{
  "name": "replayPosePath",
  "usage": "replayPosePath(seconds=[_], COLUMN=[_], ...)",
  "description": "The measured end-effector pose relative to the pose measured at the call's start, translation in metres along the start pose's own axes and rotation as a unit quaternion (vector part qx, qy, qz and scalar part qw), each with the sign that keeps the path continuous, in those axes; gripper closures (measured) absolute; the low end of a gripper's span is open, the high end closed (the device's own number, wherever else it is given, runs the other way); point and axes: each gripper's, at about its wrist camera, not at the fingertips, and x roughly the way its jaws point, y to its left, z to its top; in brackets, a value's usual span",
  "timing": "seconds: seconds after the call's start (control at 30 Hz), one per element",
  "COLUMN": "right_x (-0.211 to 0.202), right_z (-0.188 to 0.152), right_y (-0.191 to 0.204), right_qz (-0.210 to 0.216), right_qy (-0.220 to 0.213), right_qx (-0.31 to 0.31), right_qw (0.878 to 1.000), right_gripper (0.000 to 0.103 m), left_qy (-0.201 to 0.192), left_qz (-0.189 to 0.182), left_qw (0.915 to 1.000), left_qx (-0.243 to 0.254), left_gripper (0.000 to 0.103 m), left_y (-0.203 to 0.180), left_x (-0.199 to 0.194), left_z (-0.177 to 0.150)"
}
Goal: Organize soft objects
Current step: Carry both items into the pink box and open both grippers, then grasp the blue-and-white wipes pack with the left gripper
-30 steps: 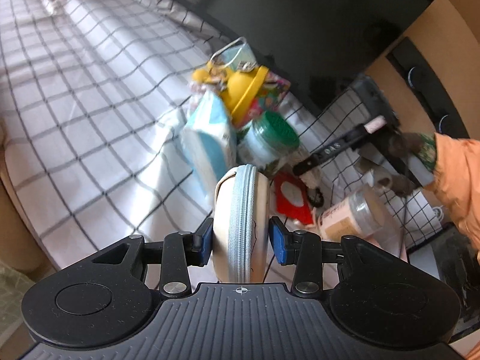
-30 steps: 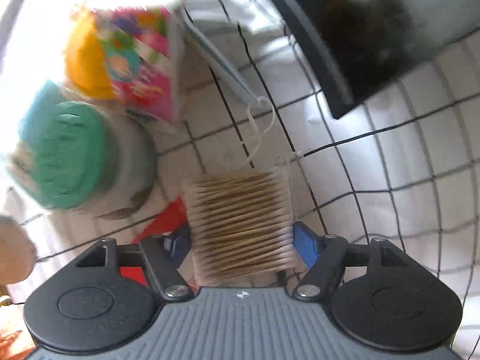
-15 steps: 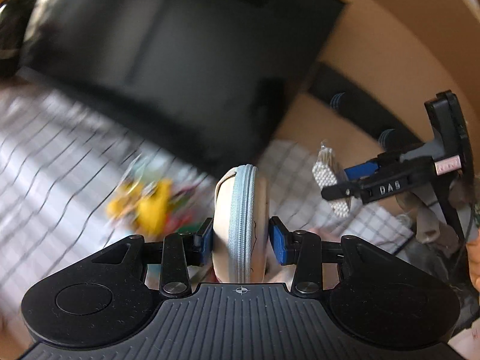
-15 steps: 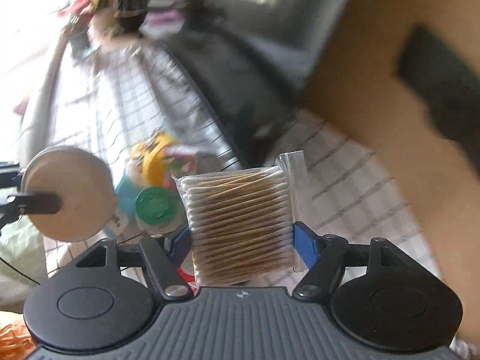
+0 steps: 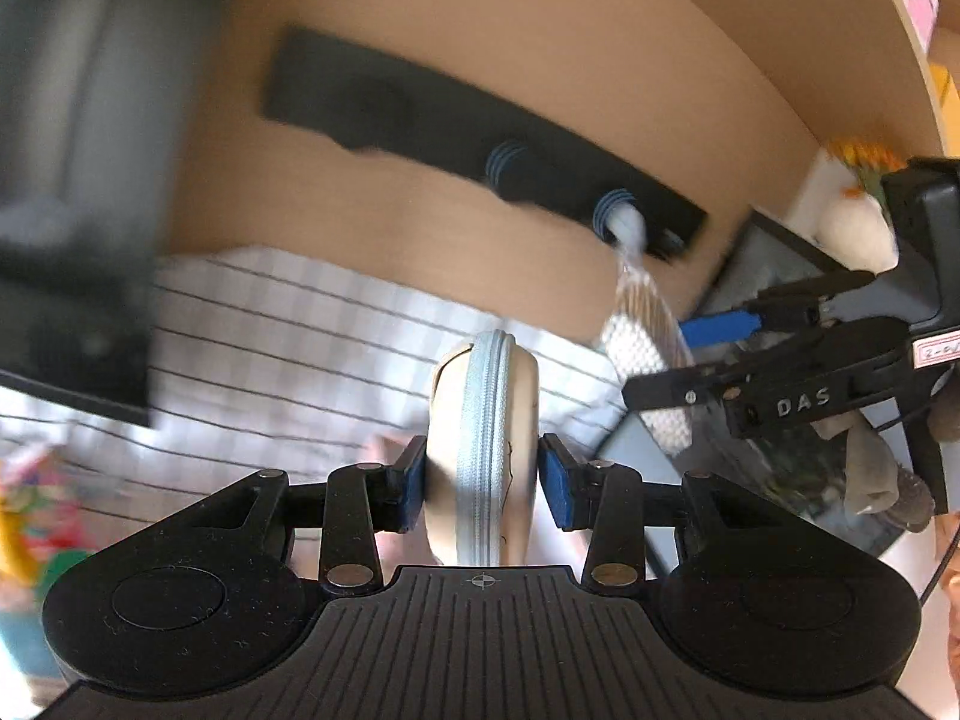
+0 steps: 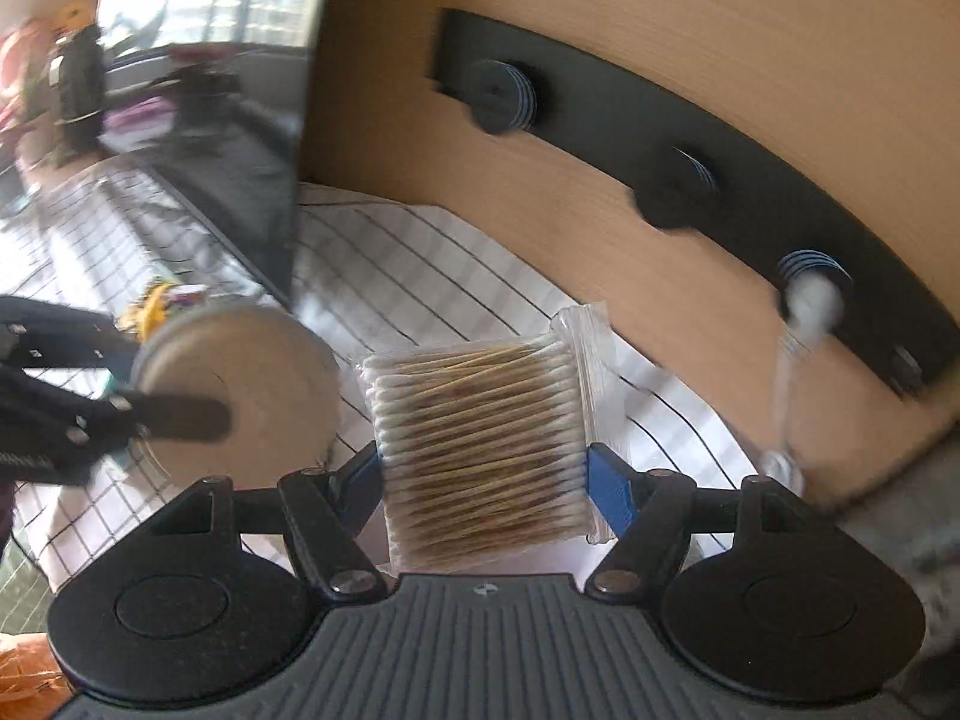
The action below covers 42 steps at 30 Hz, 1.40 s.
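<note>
My left gripper (image 5: 483,477) is shut on a round beige zip pouch (image 5: 483,450), held on edge with its pale blue zipper facing me; the pouch also shows in the right wrist view (image 6: 240,384). My right gripper (image 6: 486,474) is shut on a clear bag of cotton swabs (image 6: 480,450); the bag also shows in the left wrist view (image 5: 645,354). Both are raised above the checked cloth (image 6: 432,264), side by side, the pouch to the left of the swabs.
A wooden panel (image 6: 600,48) with a black hook rail (image 6: 690,150) rises behind the cloth; a white mesh item (image 6: 798,324) hangs from one hook. A dark screen (image 6: 228,120) stands at left. Colourful items (image 5: 30,516) lie at left on the cloth.
Both grippers have lifted away from the pile of items with their loads and swung toward the wooden panel with the hook rail. The pile has dropped to the left edge of view.
</note>
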Motion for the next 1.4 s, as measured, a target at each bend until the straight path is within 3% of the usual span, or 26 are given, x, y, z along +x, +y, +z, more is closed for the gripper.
replayPosePath(seconds=[0.17, 0.33, 0.47, 0.57, 0.73, 0.97, 1.1, 1.23, 1.4], right_x=[-0.002, 0.023, 0.059, 0.092, 0.097, 0.060, 0.037, 0.021, 0.027], right_z=[-0.025, -0.040, -0.047, -0.052, -0.072, -0.072, -0.065, -0.053, -0.037], right_y=[-0.029, -0.049, -0.055, -0.060, -0.061, -0.065, -0.048, -0.021, 0.018], right_qz=[-0.014, 0.005, 0.026, 0.026, 0.037, 0.050, 0.044, 0.024, 0.061], right_qy=[0.011, 0.036, 0.038, 0.076, 0.072, -0.015, -0.073, -0.137, -0.147], right_qx=[0.048, 0.114, 0.176, 0.222, 0.235, 0.238, 0.209, 0.178, 0.147], right_qw=[0.999, 0.993, 0.983, 0.972, 0.969, 0.970, 0.974, 0.974, 0.976], right_gripper=[0.032, 0.032, 0.031, 0.030, 0.030, 0.030, 0.030, 0.028, 0.026], left_qy=[0.047, 0.090, 0.088, 0.084, 0.042, -0.004, -0.018, -0.039, -0.075], left_qz=[-0.020, -0.023, 0.017, 0.048, 0.031, 0.021, 0.111, 0.207, 0.274], left_qw=[0.9987, 0.9953, 0.9960, 0.9949, 0.9986, 0.9993, 0.9929, 0.9738, 0.9500], left_qx=[-0.007, -0.027, 0.008, 0.029, 0.003, -0.030, -0.036, -0.086, -0.131], left_gripper=[0.059, 0.059, 0.061, 0.061, 0.061, 0.061, 0.062, 0.062, 0.062], left_y=[-0.009, -0.007, -0.004, -0.005, 0.002, 0.023, 0.057, 0.107, 0.149], left_x=[0.048, 0.099, 0.136, 0.144, 0.113, 0.045, -0.007, -0.065, -0.115], left_z=[-0.007, -0.018, -0.028, -0.032, -0.018, -0.023, -0.038, -0.055, -0.086])
